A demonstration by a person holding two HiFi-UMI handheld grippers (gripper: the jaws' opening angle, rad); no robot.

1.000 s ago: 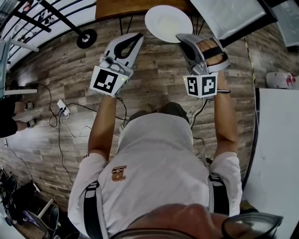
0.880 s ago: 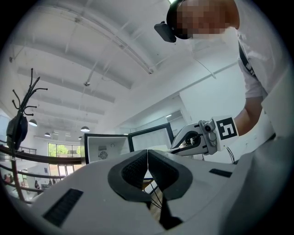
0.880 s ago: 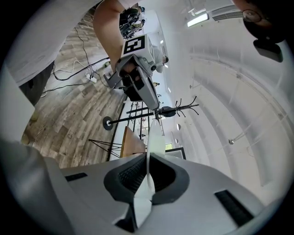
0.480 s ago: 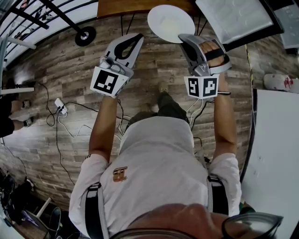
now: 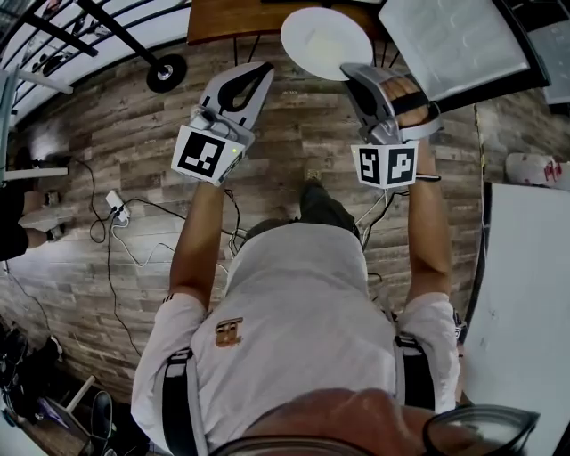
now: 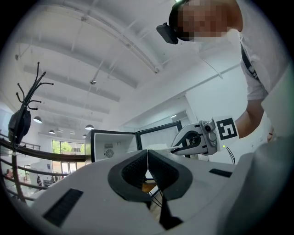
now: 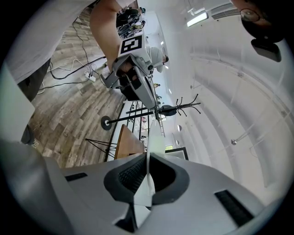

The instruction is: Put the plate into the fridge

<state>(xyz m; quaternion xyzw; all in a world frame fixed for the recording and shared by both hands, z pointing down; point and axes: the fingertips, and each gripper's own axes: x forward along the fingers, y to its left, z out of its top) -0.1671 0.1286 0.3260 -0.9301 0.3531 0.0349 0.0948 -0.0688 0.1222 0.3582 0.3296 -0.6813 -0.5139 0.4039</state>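
A white round plate (image 5: 325,42) is held out in front of me at its near rim, with my right gripper (image 5: 358,73) shut on it. In the right gripper view the plate (image 7: 154,147) shows edge-on, clamped between the black pads of my right gripper (image 7: 148,167). Beside it, my left gripper (image 5: 256,73) is shut with nothing in it; its pads meet at the tips (image 6: 147,165). The fridge (image 6: 112,144) stands ahead with its door (image 5: 454,44) swung open. From the left gripper view, the plate (image 6: 159,147) points toward the fridge.
A wooden table (image 5: 232,18) on thin black legs stands just ahead of the left gripper. A coat stand's round base (image 5: 167,71) sits on the plank floor at left. Cables and a power strip (image 5: 116,205) lie on the floor. A white counter (image 5: 525,294) runs along the right.
Both grippers and the plate have moved forward together toward the fridge. The open door and the wooden table sit nearer in the head view. Both grips are unchanged.
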